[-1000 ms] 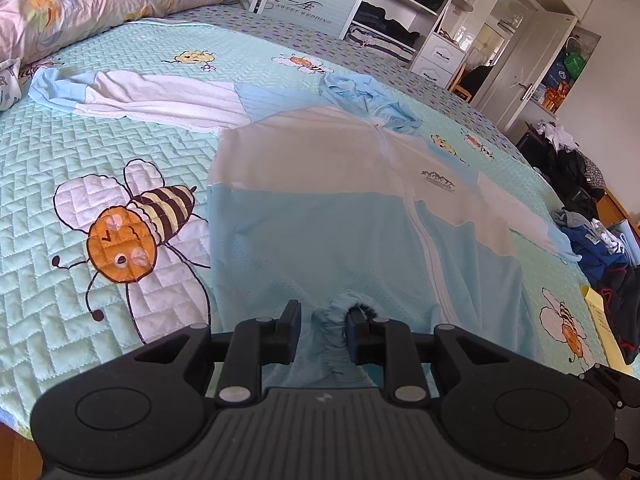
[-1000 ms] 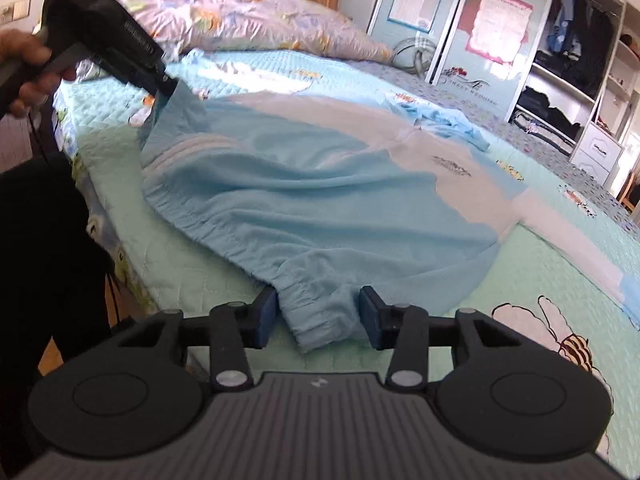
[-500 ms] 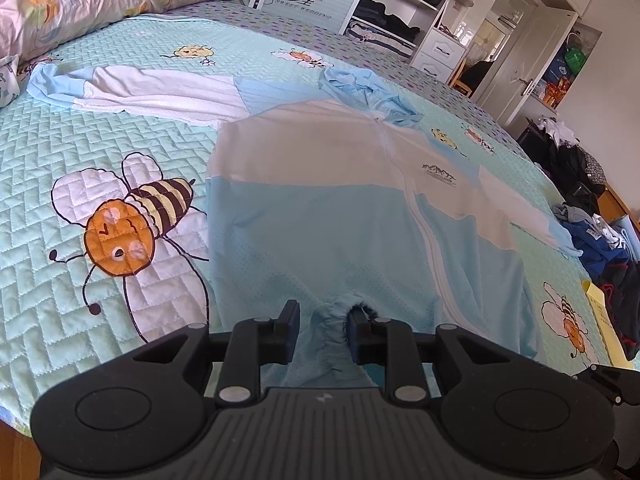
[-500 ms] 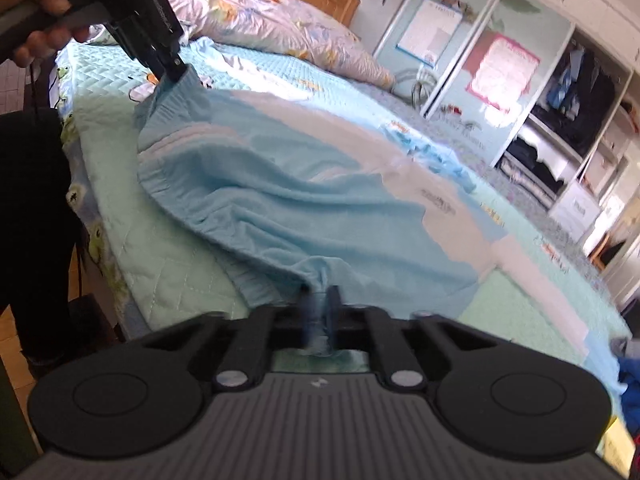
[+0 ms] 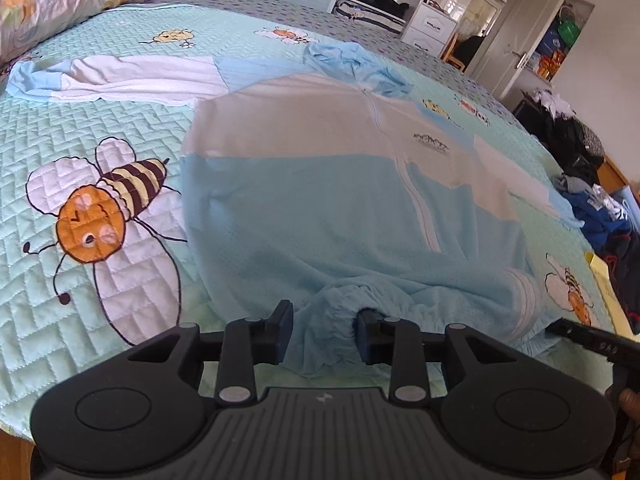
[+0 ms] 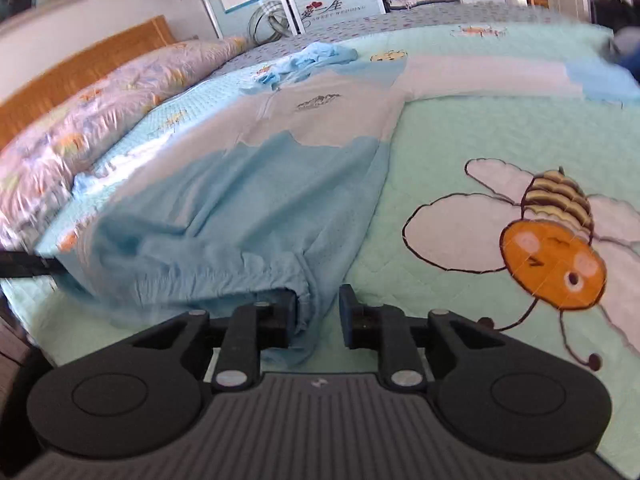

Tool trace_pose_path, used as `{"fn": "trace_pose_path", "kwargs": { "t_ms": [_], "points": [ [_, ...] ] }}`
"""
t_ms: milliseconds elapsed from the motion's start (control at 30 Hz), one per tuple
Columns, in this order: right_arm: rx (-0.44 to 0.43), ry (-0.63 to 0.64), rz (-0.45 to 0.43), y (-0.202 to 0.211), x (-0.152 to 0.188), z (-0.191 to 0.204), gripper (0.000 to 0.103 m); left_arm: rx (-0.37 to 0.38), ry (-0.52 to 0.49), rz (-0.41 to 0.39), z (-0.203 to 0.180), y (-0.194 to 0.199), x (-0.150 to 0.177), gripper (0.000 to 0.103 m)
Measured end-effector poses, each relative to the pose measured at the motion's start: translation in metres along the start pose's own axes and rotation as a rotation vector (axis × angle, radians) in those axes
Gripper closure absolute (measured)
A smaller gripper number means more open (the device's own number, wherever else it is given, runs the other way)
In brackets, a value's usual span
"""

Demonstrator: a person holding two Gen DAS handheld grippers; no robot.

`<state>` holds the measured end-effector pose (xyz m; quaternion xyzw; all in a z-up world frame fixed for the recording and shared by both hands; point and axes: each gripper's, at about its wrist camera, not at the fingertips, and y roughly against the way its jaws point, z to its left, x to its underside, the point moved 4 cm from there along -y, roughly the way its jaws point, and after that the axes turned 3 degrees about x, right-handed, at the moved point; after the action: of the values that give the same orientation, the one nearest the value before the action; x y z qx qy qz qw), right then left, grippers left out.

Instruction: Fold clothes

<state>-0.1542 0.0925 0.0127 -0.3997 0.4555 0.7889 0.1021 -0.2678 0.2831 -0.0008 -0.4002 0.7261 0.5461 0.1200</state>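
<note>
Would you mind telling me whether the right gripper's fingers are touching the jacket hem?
Touching on one side only. In the right wrist view the hem lies against the left of the two fingers, with a gap to the other; the jaws have just been opening.

I am seeing the right wrist view smearing along its left side, so the pillow [image 6: 92,120] is blurring into streaks. The jacket [image 5: 320,200] hem is dropping behind my left gripper [image 5: 324,332] body at the bed's [image 5: 100,140] near edge. The clothes pile [image 5: 600,208] past the bed's right edge is getting cut off by the frame.
</note>
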Motion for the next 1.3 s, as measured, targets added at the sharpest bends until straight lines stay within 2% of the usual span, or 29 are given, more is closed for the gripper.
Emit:
{"fn": "trace_pose_path", "kwargs": {
  "t_ms": [67, 100, 167, 333, 367, 400, 467, 567, 600, 800, 833, 867, 933, 1100, 1200, 1300],
  "points": [
    [0.005, 0.019, 0.011, 0.002, 0.0, -0.001, 0.067, -0.002, 0.01, -0.003, 0.002, -0.001, -0.002, 0.068],
    [0.022, 0.066, 0.009, 0.007, 0.001, 0.003, 0.064, -0.002, 0.015, -0.006, 0.003, -0.001, -0.002, 0.068],
    [0.049, 0.159, -0.005, 0.018, 0.004, 0.009, 0.051, -0.001, 0.026, -0.011, 0.005, -0.001, -0.003, 0.067],
    [0.073, 0.382, -0.109, 0.047, 0.017, 0.032, 0.048, -0.002, 0.039, -0.011, 0.006, -0.003, -0.003, 0.066],
    [0.073, 0.388, -0.11, 0.048, 0.016, 0.033, 0.047, -0.001, 0.041, -0.011, 0.006, -0.003, -0.004, 0.066],
    [0.079, 0.337, -0.09, 0.044, 0.012, 0.026, 0.045, 0.001, 0.043, -0.012, 0.006, -0.003, -0.004, 0.066],
    [0.092, 0.158, -0.028, 0.032, 0.002, 0.0, 0.042, 0.005, 0.046, -0.011, 0.006, -0.005, -0.005, 0.065],
    [0.02, -0.084, 0.062, 0.016, -0.004, -0.032, 0.041, 0.006, 0.04, -0.007, 0.004, -0.006, -0.005, 0.064],
    [-0.003, -0.087, 0.073, 0.017, -0.005, -0.032, 0.041, 0.004, 0.038, -0.006, 0.003, -0.007, -0.005, 0.063],
    [0.001, 0.247, 0.159, 0.025, 0.002, -0.004, 0.041, 0.006, 0.049, -0.005, 0.004, -0.011, -0.006, 0.062],
    [0.0, 0.257, 0.159, 0.029, 0.003, -0.006, 0.041, 0.005, 0.05, -0.005, 0.004, -0.011, -0.005, 0.062],
    [-0.019, 0.208, 0.142, 0.035, 0.001, -0.012, 0.041, 0.005, 0.052, -0.005, 0.004, -0.011, -0.005, 0.062],
    [-0.111, 0.061, 0.058, 0.048, -0.008, -0.024, 0.041, 0.004, 0.056, -0.006, 0.005, -0.01, -0.005, 0.062],
    [-0.32, -0.028, -0.044, 0.065, -0.019, -0.015, 0.039, 0.004, 0.064, -0.003, 0.007, -0.01, -0.005, 0.061],
    [-0.456, 0.087, 0.036, 0.055, -0.008, 0.027, 0.039, 0.008, 0.066, -0.003, 0.007, -0.009, -0.005, 0.06],
    [-0.603, 0.137, 0.13, 0.032, 0.005, 0.069, 0.039, 0.007, 0.067, -0.001, 0.007, -0.007, -0.003, 0.06]
  ]
}}
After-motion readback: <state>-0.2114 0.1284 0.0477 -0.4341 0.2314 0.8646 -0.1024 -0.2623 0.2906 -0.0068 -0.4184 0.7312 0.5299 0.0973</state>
